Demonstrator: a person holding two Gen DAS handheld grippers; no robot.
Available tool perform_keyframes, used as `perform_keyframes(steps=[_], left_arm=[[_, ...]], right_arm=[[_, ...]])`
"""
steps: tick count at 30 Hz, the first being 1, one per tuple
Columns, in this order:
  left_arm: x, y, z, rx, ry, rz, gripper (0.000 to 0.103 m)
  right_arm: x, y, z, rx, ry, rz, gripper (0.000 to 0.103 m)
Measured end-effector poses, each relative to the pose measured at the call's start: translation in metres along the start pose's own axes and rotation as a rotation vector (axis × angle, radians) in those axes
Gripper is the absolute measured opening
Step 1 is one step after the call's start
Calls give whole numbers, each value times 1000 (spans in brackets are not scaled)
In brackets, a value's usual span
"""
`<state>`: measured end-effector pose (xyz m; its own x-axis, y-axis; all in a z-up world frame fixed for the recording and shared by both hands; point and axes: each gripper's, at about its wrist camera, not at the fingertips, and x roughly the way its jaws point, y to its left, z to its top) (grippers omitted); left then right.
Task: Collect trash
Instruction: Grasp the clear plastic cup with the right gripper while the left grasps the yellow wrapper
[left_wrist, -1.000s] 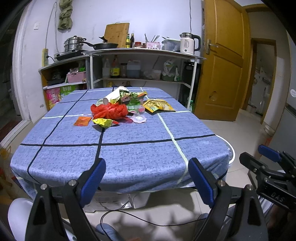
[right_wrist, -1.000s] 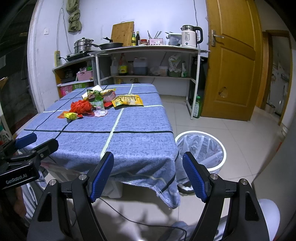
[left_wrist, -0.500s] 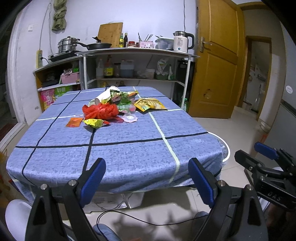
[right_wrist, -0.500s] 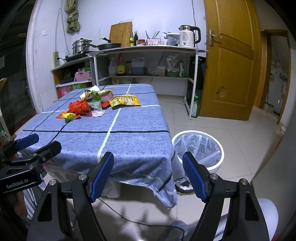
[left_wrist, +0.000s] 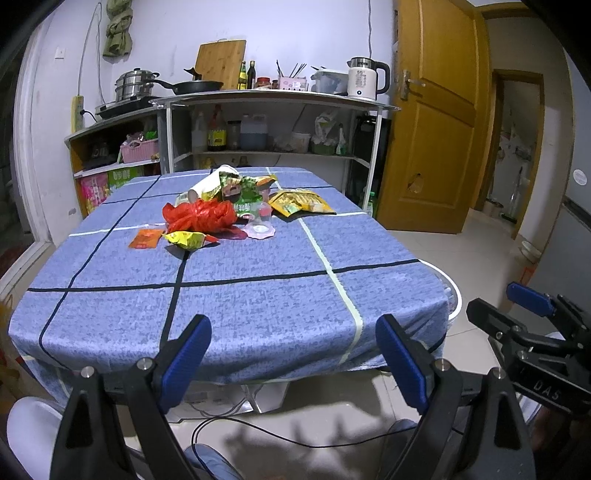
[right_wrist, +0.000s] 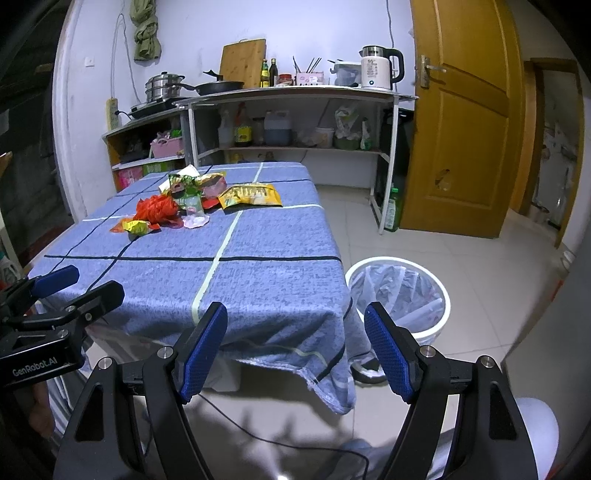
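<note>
— What is seen on the table, upper centre of frame?
— A crumpled red plastic bag (left_wrist: 201, 218), green wrappers (left_wrist: 242, 192), a yellow snack packet (left_wrist: 301, 202) lying flat.
— And lower right?
— A lined white bin (right_wrist: 400, 295), upright.

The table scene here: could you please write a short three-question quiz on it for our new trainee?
1. True or false: the left gripper holds a wrapper.
2. Where does the bin stand? A) on the table B) on the floor by the table's right corner C) under the shelf
3. Fill in: the crumpled bag in the trash pile is ____ in colour.

Key
1. False: both the left gripper and the right gripper are open and hold nothing, short of the table.
2. B
3. Red
</note>
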<state>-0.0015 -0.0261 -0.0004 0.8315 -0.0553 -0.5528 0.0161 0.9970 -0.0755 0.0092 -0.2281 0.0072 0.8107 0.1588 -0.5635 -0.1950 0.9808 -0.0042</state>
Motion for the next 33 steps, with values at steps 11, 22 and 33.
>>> perform_keyframes(steps=[11,22,33], left_arm=[[40,49,23,-73,37,40,92],[90,114,73,-119,78,106,92],[142,150,89,-161,175,35,92]], right_arm=[[50,16,28,-57,49,92,77],[117,50,85,-130,87,255,77],[180,97,122,-170,147,365,77]])
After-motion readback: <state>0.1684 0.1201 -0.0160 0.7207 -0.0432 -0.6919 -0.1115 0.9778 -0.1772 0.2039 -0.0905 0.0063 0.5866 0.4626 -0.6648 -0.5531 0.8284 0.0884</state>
